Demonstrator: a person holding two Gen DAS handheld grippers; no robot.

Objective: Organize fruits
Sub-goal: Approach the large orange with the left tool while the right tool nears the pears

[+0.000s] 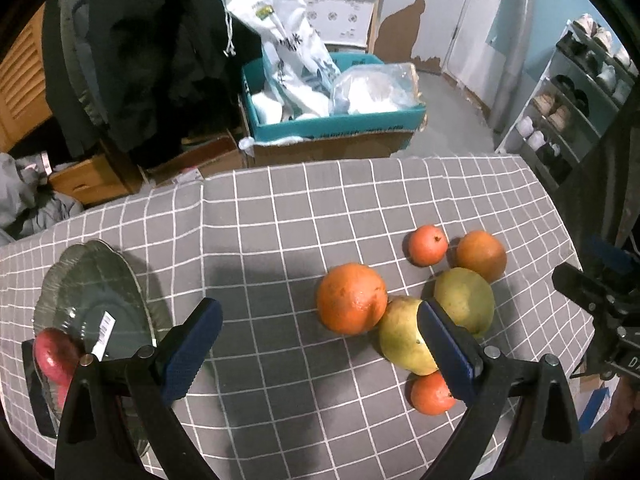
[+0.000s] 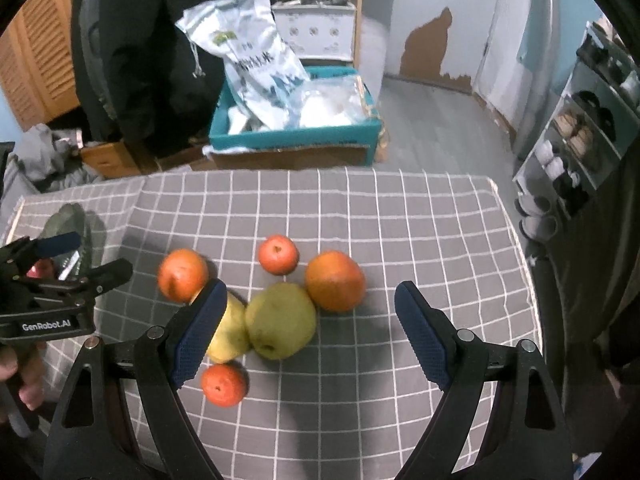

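Over the checked cloth [image 2: 400, 220], both grippers [image 1: 320, 336] [image 2: 308, 328] hang wide apart and empty, ready to move the loose fruit pile [image 2: 280, 320] onto the glass plate [image 1: 96, 280].

Beyond the counter's grey white-checked cloth [image 1: 280, 216] stands a teal cardboard box [image 1: 340, 124] holding a tall white printed drawstring bag [image 1: 280, 40] and a clear plastic bag of white stuff [image 1: 372, 88]. A dark coat [image 1: 152, 60] hangs left; an open shoe rack [image 1: 576, 96] stands right.
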